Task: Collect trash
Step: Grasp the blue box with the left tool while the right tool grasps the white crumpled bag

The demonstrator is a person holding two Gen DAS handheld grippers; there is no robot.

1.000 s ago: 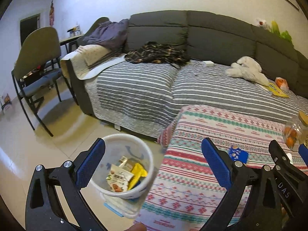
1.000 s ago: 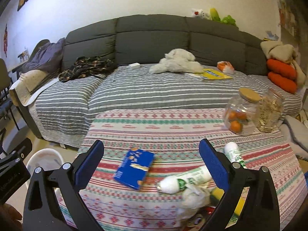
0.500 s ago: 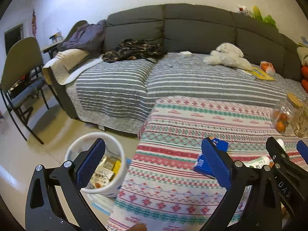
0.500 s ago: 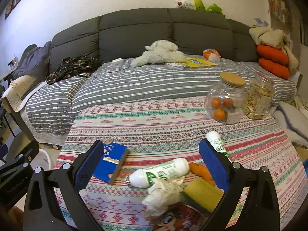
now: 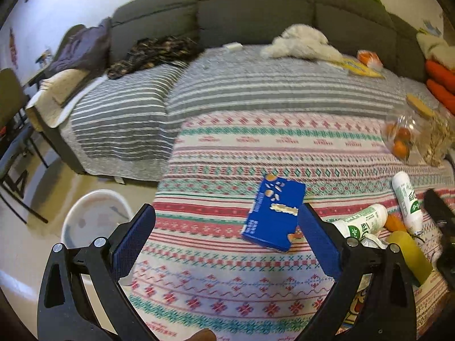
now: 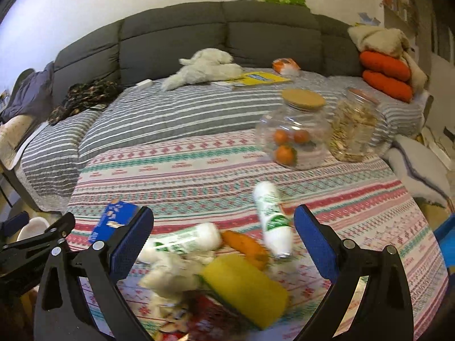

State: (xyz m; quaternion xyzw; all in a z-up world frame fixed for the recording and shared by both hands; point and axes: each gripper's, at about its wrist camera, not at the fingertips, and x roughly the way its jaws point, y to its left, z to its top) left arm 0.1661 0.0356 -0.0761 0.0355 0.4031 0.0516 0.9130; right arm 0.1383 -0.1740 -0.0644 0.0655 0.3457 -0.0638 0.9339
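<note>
Left gripper with jaws spread wide, blue pads facing inward, nothing between them, right gripper likewise wide apart and unloaded (its black frame also visible at the left view's right edge), both pointing forward and slightly downward.

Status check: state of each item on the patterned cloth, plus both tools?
Left tool: open, empty.
Right tool: open, empty.
Flat blue cardboard box: lying flat.
Two white plastic bottles with green labels: on their sides.
Clear glass jar holding oranges: upright, cork lid on.
Round white plastic bin: on the floor, contents unclear.
</note>
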